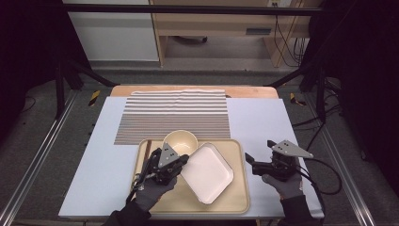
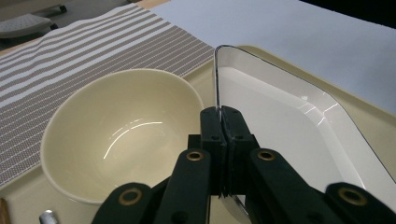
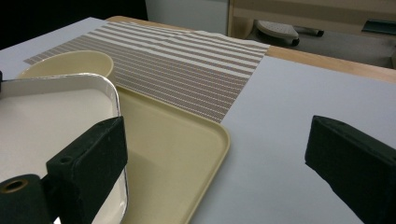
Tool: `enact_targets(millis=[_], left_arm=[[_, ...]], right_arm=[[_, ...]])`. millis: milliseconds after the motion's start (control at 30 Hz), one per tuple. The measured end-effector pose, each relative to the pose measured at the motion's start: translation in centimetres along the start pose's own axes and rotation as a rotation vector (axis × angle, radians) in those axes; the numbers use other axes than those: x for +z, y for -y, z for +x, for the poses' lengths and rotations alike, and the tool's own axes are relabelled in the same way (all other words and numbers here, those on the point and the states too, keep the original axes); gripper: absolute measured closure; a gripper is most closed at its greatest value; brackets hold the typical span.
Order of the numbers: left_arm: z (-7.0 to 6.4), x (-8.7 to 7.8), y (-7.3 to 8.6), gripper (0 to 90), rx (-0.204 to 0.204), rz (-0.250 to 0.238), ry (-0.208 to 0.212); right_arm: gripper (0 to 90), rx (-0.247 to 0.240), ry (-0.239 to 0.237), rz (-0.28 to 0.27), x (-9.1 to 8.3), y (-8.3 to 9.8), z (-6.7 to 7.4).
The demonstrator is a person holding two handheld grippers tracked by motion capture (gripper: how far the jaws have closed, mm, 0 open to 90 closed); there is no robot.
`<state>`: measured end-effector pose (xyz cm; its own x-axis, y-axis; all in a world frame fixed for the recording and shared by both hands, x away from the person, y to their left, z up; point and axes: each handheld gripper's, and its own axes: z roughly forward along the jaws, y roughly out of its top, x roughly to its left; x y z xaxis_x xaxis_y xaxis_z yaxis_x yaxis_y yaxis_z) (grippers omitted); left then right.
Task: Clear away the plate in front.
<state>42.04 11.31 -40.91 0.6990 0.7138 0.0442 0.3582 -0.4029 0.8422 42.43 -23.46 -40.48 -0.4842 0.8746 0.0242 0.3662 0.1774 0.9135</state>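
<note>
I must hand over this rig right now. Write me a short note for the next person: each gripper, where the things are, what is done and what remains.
Left gripper: shut on the rim of the white dish, near the cream bowl.
Right gripper: open, holding nothing, beside the tray over the table sheet.
Things: dish and bowl sit on the tray; the striped mat behind it is bare.
Done: the dish is gripped.
Left: probably move the dish and then the bowl off the tray, perhaps onto the mat.

White rectangular dish (image 1: pixel 207 173) with rounded corners and a glossy, empty interior. It lies on the beige tray (image 1: pixel 237 200), set diagonally, its near rim clamped at 1 edge. It sits just beside the cream bowl (image 1: pixel 180 140).
</note>
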Motion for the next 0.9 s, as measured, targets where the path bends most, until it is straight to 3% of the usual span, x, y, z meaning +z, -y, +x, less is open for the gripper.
enact_targets(millis=[533,900], left_arm=[[-1.0,1.5,1.0,88.3,0.0,0.035,0.002],[-1.4,2.9,2.0,87.0,0.001,0.103,0.005]], right_arm=[[6.1,-0.002,-0.005,0.004,0.1,0.1,0.1],[6.1,0.002,-0.005,0.003,0.1,0.1,0.1]])
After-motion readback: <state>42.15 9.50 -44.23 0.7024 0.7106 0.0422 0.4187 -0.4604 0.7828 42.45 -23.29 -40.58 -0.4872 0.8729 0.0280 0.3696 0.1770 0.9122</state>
